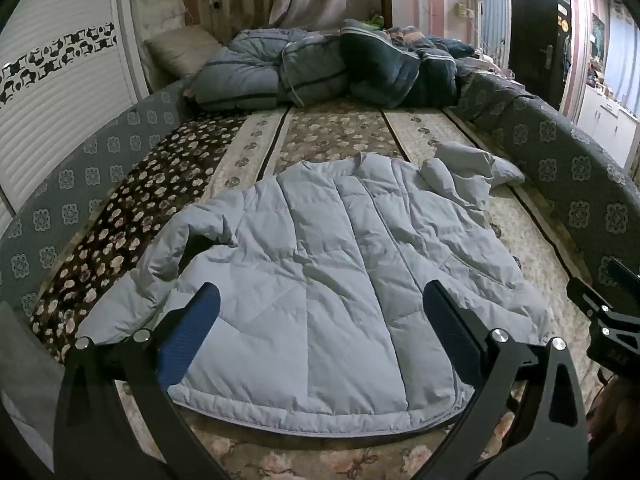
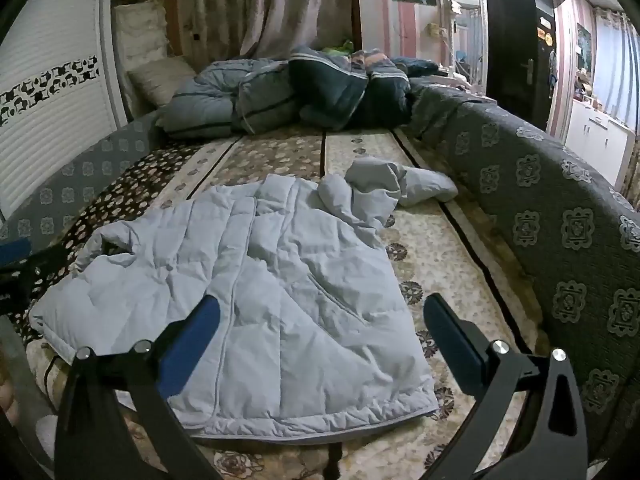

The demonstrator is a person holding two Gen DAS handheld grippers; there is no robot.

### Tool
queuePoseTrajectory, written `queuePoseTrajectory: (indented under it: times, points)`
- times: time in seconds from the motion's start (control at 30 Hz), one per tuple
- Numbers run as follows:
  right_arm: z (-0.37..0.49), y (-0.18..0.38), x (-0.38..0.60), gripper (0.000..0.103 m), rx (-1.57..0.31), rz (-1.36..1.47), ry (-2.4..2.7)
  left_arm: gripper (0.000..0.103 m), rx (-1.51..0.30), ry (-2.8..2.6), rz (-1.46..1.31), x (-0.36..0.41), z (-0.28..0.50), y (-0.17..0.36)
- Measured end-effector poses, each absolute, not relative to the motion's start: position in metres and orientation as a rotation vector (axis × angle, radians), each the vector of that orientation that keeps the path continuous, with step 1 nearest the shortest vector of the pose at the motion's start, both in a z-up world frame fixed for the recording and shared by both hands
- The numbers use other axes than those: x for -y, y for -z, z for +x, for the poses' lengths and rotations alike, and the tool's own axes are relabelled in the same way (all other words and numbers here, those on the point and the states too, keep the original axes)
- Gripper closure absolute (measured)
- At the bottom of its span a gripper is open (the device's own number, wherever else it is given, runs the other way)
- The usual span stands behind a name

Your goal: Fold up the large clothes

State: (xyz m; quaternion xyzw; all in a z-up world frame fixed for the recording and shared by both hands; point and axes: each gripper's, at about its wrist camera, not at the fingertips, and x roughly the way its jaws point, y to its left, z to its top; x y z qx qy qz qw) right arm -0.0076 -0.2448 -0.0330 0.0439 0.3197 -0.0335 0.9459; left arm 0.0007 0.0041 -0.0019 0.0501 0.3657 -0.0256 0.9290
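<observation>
A light grey quilted puffer jacket (image 1: 320, 264) lies spread flat on the patterned bed cover, hem toward me; it also shows in the right wrist view (image 2: 260, 292). One sleeve (image 1: 160, 256) lies bent at the left, the other sleeve (image 1: 472, 168) is crumpled at the far right. My left gripper (image 1: 320, 300) is open and empty, hovering over the jacket's lower half. My right gripper (image 2: 322, 312) is open and empty above the jacket's lower right part. The right gripper's body shows at the right edge of the left wrist view (image 1: 612, 320).
A heap of blue-grey duvets (image 1: 320, 68) and a pillow (image 1: 180, 50) lie at the far end of the bed. A grey patterned padded edge (image 2: 560, 216) runs along the right side. A white wardrobe (image 1: 60, 92) stands at left, a dark door (image 2: 516, 40) at far right.
</observation>
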Motion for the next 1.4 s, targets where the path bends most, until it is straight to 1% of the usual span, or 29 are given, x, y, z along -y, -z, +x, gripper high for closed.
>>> queuePoseTrajectory:
  times: [0.57, 0.93, 1.4]
  points:
    - [-0.009, 0.031, 0.246, 0.002, -0.651, 0.09, 0.072, 0.003, -0.743, 0.047, 0.111, -0.001, 0.0, -0.008]
    - [-0.008, 0.029, 0.246, 0.002, -0.66, 0.095, 0.077, 0.003, -0.76, 0.05, 0.113, 0.001, 0.007, -0.004]
    - [-0.003, 0.042, 0.246, 0.002, -0.674, 0.1, 0.083, 0.003, -0.777, 0.049, 0.121, 0.005, 0.01, 0.007]
